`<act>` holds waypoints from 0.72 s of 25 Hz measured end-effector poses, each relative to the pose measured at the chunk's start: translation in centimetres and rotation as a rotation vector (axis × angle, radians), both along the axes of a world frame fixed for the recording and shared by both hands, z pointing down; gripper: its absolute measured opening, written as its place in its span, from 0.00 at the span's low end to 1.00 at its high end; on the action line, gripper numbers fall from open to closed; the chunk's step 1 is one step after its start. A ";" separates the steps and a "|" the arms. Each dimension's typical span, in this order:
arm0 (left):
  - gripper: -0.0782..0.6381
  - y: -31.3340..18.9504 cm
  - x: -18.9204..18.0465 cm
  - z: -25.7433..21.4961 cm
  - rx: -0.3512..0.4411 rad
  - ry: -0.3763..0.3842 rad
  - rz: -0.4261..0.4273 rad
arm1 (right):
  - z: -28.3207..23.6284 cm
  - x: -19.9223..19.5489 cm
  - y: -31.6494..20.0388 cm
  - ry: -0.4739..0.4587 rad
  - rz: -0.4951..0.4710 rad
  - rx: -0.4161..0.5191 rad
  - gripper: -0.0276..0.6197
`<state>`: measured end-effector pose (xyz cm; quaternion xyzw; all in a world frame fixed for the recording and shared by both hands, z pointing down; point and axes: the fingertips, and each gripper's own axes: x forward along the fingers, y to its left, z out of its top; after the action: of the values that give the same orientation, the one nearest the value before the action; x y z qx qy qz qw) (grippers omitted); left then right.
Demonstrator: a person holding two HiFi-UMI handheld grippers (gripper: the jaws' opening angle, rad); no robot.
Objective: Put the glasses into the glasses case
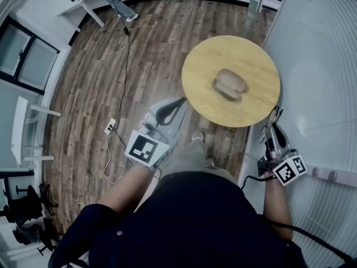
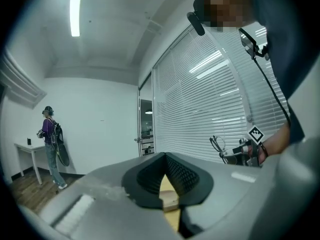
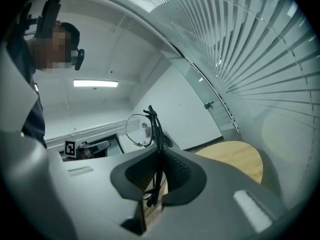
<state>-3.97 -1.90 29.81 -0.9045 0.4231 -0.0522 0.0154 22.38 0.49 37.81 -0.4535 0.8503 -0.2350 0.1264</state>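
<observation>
Right gripper view: the glasses point(image 3: 142, 130) are clamped by their folded temples in the right gripper point(image 3: 159, 156) fingers, just short of the table point(image 1: 206, 99). At the table's middle the glasses case point(image 1: 228, 84) is seen. The left gripper point(image 2: 165, 156) fingers are closed on nothing. The frame could be bent or dropped by so thin a hold.

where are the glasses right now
The glasses are pinched in the right gripper, at the head view's lower right, just off the round table holding the case.
</observation>
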 end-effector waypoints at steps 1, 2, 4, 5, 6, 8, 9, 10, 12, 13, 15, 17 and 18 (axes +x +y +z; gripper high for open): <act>0.12 -0.9 -0.1 -0.1 0.000 0.003 0.007 | 0.1 -0.2 -0.5 0.001 0.005 -0.007 0.09; 0.12 -1.8 -0.1 -0.2 -0.001 0.014 0.012 | 0.1 -0.4 -1.1 0.003 0.010 -0.013 0.09; 0.12 -3.7 0.1 0.1 -0.005 0.030 0.020 | 0.4 -0.8 -2.3 0.009 0.013 -0.023 0.09; 0.12 -4.8 0.1 0.4 -0.007 0.031 0.025 | 0.6 -1.1 -3.0 0.015 0.011 -0.027 0.09; 0.12 -5.8 0.0 0.7 -0.009 0.026 0.032 | 0.7 -1.5 -3.7 0.021 0.009 -0.032 0.09; 0.12 -8.0 -0.4 1.2 -0.016 0.010 0.043 | 0.9 -2.2 -5.4 0.037 0.006 -0.044 0.09; 0.12 -9.1 -0.5 1.4 -0.026 0.007 0.048 | 0.8 -2.4 -6.3 0.045 0.007 -0.051 0.09; 0.12 -10.2 -0.5 1.6 -0.035 0.010 0.055 | 0.7 -2.5 -7.1 0.052 0.010 -0.058 0.09; 0.12 -12.4 -0.4 2.2 -0.045 0.025 0.077 | 0.8 -2.8 -8.8 0.074 0.012 -0.070 0.09; 0.12 -13.5 -0.6 2.5 -0.046 0.031 0.084 | 1.0 -3.2 -9.7 0.087 0.012 -0.075 0.09; 0.12 -15.6 -1.5 3.0 -0.047 0.044 0.091 | 1.6 -4.1 -11.4 0.103 0.017 -0.090 0.09; 0.12 -17.6 -2.0 3.2 -0.051 0.056 0.098 | 1.8 -4.7 -12.9 0.104 0.030 -0.102 0.09; 0.12 -18.5 -2.1 3.3 -0.055 0.059 0.105 | 1.7 -4.8 -13.6 0.105 0.036 -0.104 0.09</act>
<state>-6.10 -20.41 33.09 -0.9266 0.3737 -0.0361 -0.0193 17.54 -13.14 39.56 -0.4866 0.8340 -0.2526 0.0621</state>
